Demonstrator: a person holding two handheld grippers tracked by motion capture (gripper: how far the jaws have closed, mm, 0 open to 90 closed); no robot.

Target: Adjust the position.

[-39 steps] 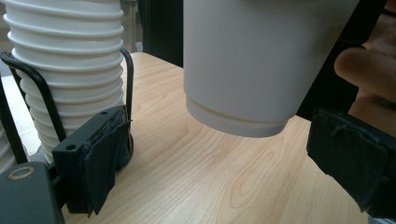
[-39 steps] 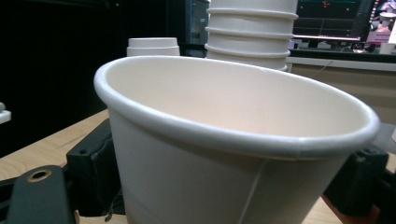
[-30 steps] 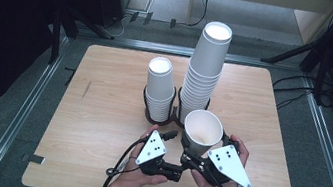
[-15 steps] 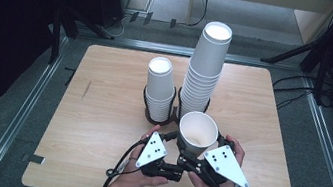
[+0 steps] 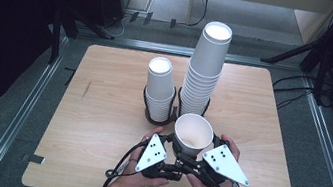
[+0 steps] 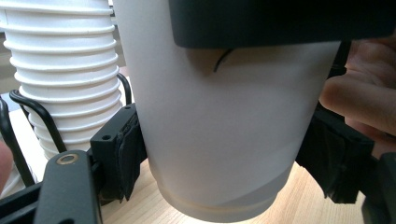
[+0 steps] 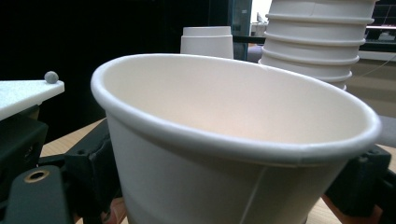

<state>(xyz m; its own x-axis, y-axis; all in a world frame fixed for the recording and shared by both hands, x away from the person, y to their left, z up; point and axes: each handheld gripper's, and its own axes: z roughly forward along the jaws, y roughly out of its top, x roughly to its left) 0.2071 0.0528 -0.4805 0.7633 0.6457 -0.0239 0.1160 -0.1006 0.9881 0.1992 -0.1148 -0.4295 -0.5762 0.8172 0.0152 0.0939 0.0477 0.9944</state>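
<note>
A white paper cup [image 5: 193, 134] stands upright, mouth up, at the front middle of the wooden table [image 5: 100, 113], just above the tabletop. My left gripper [image 6: 231, 156] has just been closing and its pads now press the cup's lower wall from both sides. My right gripper [image 7: 224, 182] has the same cup [image 7: 233, 140] between its jaws, which have just eased open a little while staying against its wall. In the high view the left gripper [image 5: 174, 150] and right gripper [image 5: 201, 154] meet under the cup, a hand behind each.
Just behind the cup stand a short stack of paper cups [image 5: 159, 85] and a tall stack [image 5: 204, 69], each in a black wire holder [image 5: 156, 120]. Metal rails [image 5: 25, 111] border the table, with cables and stand legs [image 5: 307, 55] on the floor beyond.
The cup has gone from tilted toward the right to upright and shifted slightly left. The left gripper's jaws have closed onto its lower wall. Both hands stayed in place.
</note>
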